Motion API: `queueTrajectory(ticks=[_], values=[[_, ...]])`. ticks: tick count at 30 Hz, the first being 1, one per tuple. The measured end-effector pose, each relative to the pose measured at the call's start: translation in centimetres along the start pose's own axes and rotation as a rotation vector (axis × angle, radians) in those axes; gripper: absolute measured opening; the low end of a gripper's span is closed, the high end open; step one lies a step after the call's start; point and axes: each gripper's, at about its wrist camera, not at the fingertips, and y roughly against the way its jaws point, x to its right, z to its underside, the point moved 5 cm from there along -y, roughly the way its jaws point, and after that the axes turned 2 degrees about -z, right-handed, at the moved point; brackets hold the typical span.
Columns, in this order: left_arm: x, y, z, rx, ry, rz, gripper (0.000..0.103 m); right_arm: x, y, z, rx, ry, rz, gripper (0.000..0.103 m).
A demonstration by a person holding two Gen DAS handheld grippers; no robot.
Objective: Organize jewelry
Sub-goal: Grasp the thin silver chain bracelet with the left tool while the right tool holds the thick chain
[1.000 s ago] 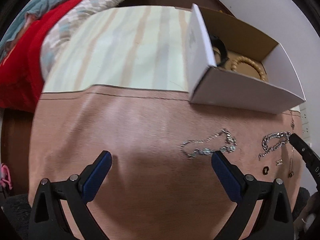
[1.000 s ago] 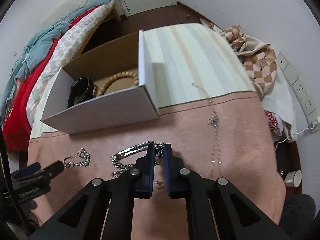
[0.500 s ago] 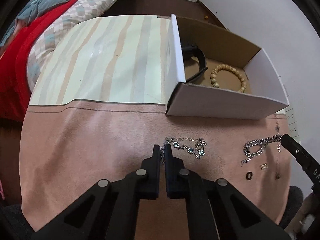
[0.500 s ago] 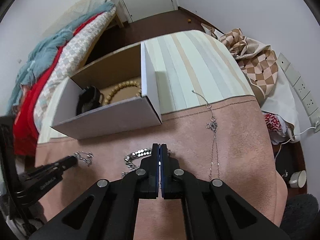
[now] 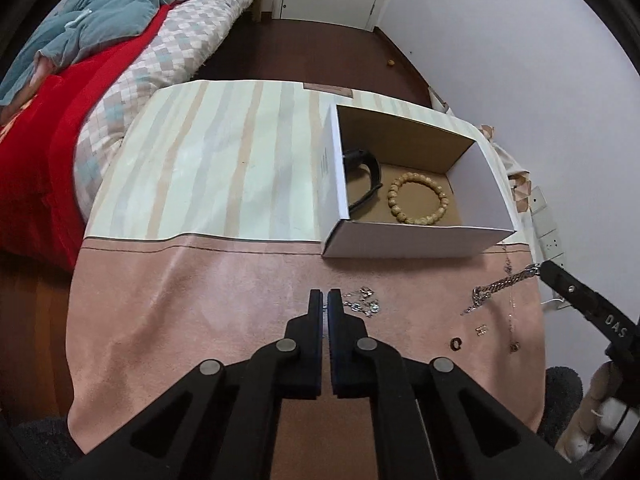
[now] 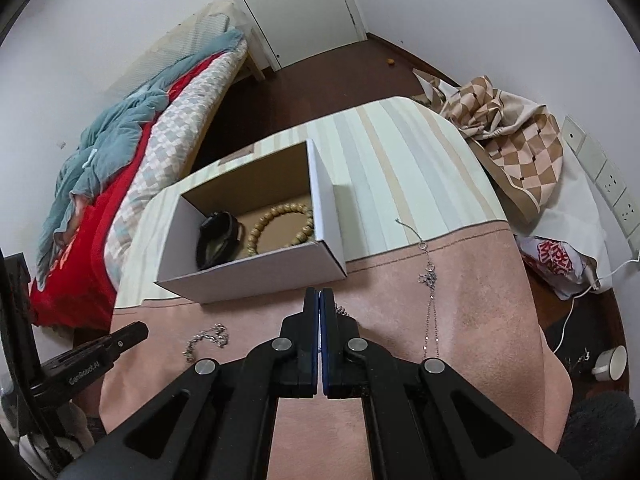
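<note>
While both grippers were closed on jewelry above the pink cloth (image 5: 168,320), the relation that mattered for the next move was the direction from each claw to the open cardboard box (image 5: 416,240). The left gripper (image 5: 324,300) had its jaws pressed together on one end of a thin silver chain (image 5: 366,302), and the rest of this chain trailed to the right of the tips, lying on the cloth or just above it; I could not tell which. From this claw the box stood ahead and to the right, with its near white wall between the tips and the inside. The right gripper (image 6: 319,298) was also shut, holding one end of a thick link bracelet (image 5: 500,284); in the left wrist view this bracelet hung down in a slant from the tips toward the cloth. From the right claw the box (image 6: 256,276) lay just ahead and a little to the left, so I judged this hand to be the nearer one. Inside the box there were already a wooden bead bracelet (image 5: 418,199) and a black band (image 5: 362,184). A long fine necklace (image 6: 430,292) and some small pieces (image 5: 456,343) were not yet collected. Each dangling chain would need to pass over the near wall.
</note>
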Motion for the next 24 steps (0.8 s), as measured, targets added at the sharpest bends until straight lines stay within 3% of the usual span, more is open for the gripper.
queueTrajectory(ticks=[3, 5, 7, 13, 16, 18, 19, 24], values=[[0.5, -1.5, 0.1, -0.026, -0.048, 0.006, 0.016, -0.2, 0.0, 0.1, -0.003, 0.007, 0.001, 0.000], [1.1, -2.9, 0.2, -0.048, -0.076, 0.019, 0.057, 0.1, -0.3, 0.3, -0.015, 0.000, 0.004, 0.000], [2.1, -4.4, 0.5, -0.078, -0.125, 0.033, 0.065, 0.3, -0.7, 0.6, -0.027, -0.008, 0.006, 0.000], [4.6, -7.6, 1.3, -0.133, -0.240, -0.006, 0.065, 1.0, -1.1, 0.7, -0.029, -0.015, 0.024, 0.000], [5.7, -8.3, 1.4, -0.108, -0.301, -0.052, 0.063, 1.2, -1.5, 0.7, -0.033, -0.019, 0.030, 0.000], [6.4, -8.3, 1.4, -0.087, -0.337, -0.059, 0.044, 1.4, -1.6, 0.7, -0.034, -0.026, 0.030, 0.000], [6.7, -8.2, 1.3, -0.075, -0.346, -0.048, 0.010, 1.6, -1.7, 0.7, -0.037, -0.027, 0.027, 0.000], [6.4, -7.8, 1.1, -0.072, -0.286, -0.003, 0.001, 2.9, -4.0, 1.2, -0.142, -0.078, -0.018, 0.001]])
